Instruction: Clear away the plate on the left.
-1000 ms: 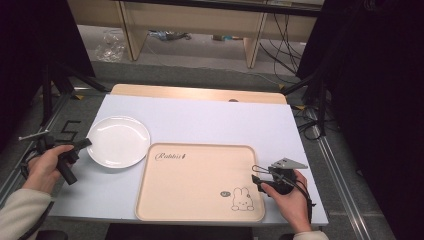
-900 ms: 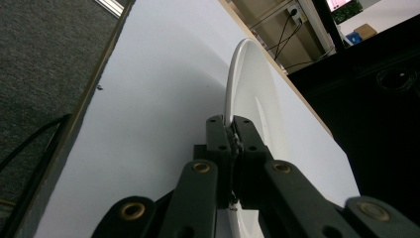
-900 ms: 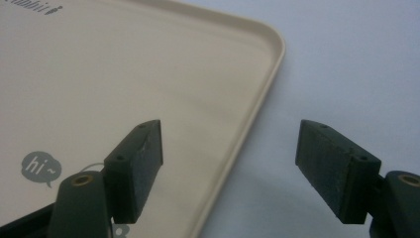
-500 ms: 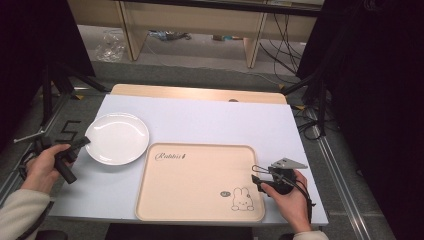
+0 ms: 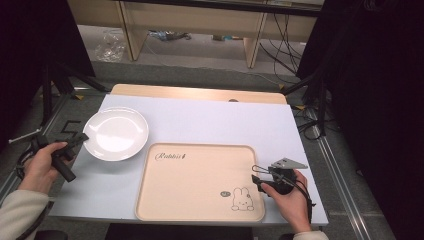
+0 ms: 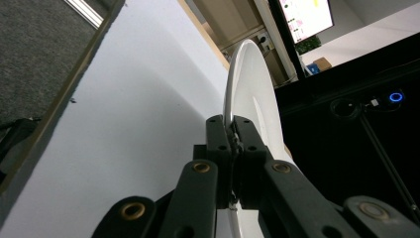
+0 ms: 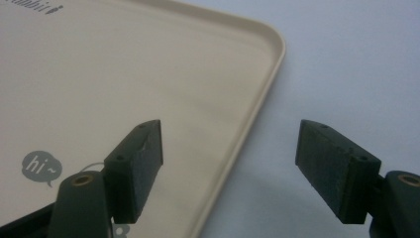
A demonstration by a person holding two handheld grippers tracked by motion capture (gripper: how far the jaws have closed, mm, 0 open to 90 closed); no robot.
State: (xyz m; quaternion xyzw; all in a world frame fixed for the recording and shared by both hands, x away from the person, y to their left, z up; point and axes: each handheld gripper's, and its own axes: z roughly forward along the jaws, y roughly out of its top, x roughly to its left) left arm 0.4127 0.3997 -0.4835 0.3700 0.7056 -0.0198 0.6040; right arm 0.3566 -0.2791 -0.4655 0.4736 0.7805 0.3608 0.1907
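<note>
Plate edge has lifted since a second ago: left gripper point(image 6: 233, 144) is clamped on the near rim of the white plate point(image 5: 116, 133), tilting it off the worktop point(image 5: 210, 120) left of the beige tray point(image 5: 200, 182). Right gripper point(image 7: 230, 168) sits apart, straddling the tray's rim. Risk: thin rim grip, plate could pivot or slip. Round, no long axis; face points up, tilted.

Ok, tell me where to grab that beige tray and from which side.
Take the tray by its raised rim on the right edge, coming in from the right. The right tongs are open astride that edge, one jaw inside and one outside.
</note>
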